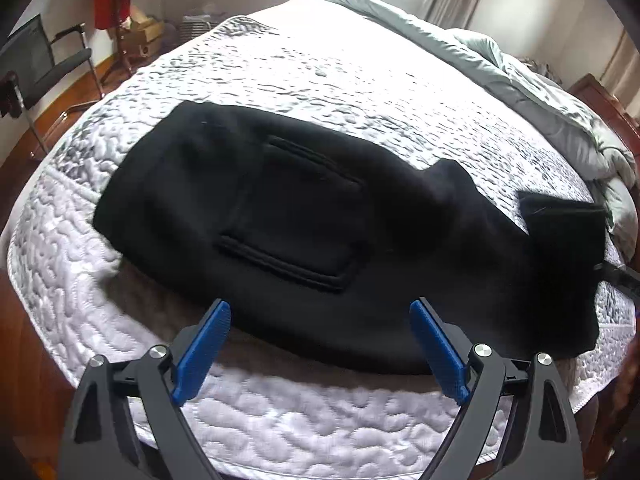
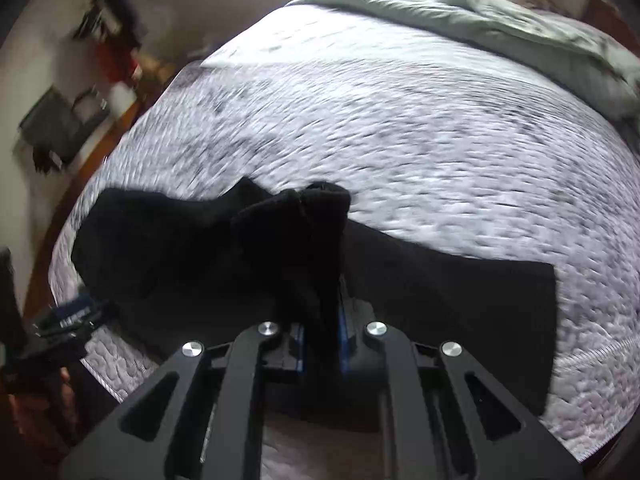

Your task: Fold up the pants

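Black pants [image 1: 280, 216] lie across the white quilted bed [image 1: 320, 80], back pocket [image 1: 296, 220] facing up. My left gripper [image 1: 320, 320] is open and empty, its blue pads [image 1: 204, 348] just above the pants' near edge. My right gripper [image 2: 322, 320] is shut on a bunched fold of the pants [image 2: 312, 232], lifted above the rest of the cloth [image 2: 460, 292]. In the left wrist view that lifted end [image 1: 560, 232] shows at the right. The left gripper [image 2: 76, 316] shows at the left edge of the right wrist view.
A grey-green duvet [image 1: 520, 80] is heaped at the far side of the bed. A black chair [image 1: 44, 68] and a red bag [image 1: 110, 4] stand by the wall at the left. Wooden floor [image 1: 24, 360] borders the bed's near left edge.
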{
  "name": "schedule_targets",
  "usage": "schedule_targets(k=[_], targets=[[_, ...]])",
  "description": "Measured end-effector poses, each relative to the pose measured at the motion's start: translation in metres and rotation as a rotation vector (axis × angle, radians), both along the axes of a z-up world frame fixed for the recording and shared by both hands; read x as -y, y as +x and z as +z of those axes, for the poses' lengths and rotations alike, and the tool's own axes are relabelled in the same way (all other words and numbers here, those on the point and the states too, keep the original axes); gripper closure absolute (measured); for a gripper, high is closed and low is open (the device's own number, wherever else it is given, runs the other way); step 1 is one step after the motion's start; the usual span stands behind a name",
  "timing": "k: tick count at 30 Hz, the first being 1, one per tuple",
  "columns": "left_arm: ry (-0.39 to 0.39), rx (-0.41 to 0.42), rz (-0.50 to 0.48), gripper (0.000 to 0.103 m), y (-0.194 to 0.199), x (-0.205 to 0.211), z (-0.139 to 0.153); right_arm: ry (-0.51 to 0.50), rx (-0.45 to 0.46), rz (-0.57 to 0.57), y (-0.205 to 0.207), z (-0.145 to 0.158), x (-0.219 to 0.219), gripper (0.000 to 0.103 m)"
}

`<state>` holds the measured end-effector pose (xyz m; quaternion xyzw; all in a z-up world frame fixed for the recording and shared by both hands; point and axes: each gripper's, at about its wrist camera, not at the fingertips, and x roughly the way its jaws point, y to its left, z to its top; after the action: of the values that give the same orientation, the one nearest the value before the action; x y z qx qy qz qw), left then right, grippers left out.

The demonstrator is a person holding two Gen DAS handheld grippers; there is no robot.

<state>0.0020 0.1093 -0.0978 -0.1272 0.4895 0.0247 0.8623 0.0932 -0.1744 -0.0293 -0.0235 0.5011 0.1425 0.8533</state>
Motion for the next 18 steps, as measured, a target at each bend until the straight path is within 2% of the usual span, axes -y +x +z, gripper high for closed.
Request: schedule_targets(k=[3,5,6,7,9,10,12,15,17,18], targets=[[-0.021,-0.007,0.003,0.012,-0.002,-0.012,-0.003,-0.092,-0.033,0.054,-0.003,-0.025,-0.036,0.091],[-0.032,-0.016,-0.004,0.012,-0.001,-0.013,-0.006,-0.136,-0.059,0.076,-0.006,-0.043,-0.047,0.086],[-0.037,-0.019,-0.007,0.012,-0.003,-0.012,-0.007,-0.14,-0.082,0.085,-0.007,-0.05,-0.049,0.079],[-0.049,-0.023,-0.014,0.012,-0.002,-0.011,-0.007,-0.126,-0.114,0.099,-0.009,-0.057,-0.049,0.066],[-0.073,-0.026,-0.029,0.012,0.001,-0.005,-0.006,-0.044,-0.188,0.133,-0.012,-0.067,-0.042,0.046],[-0.092,-0.027,-0.042,0.012,0.002,0.0,-0.005,0.011,-0.211,0.149,-0.015,-0.067,-0.038,0.043],[-0.137,-0.035,-0.075,0.012,0.008,0.01,-0.004,0.103,-0.232,0.169,-0.021,-0.063,-0.027,0.04],[-0.198,-0.061,-0.119,0.012,0.016,0.027,-0.006,0.307,-0.259,0.143,-0.029,-0.047,0.011,0.038],[-0.228,-0.087,-0.165,0.012,0.024,0.046,-0.01,0.36,-0.23,0.1,-0.034,-0.034,0.038,0.035],[-0.239,-0.098,-0.184,0.012,0.027,0.056,-0.012,0.352,-0.202,0.062,-0.037,-0.027,0.054,0.034]])
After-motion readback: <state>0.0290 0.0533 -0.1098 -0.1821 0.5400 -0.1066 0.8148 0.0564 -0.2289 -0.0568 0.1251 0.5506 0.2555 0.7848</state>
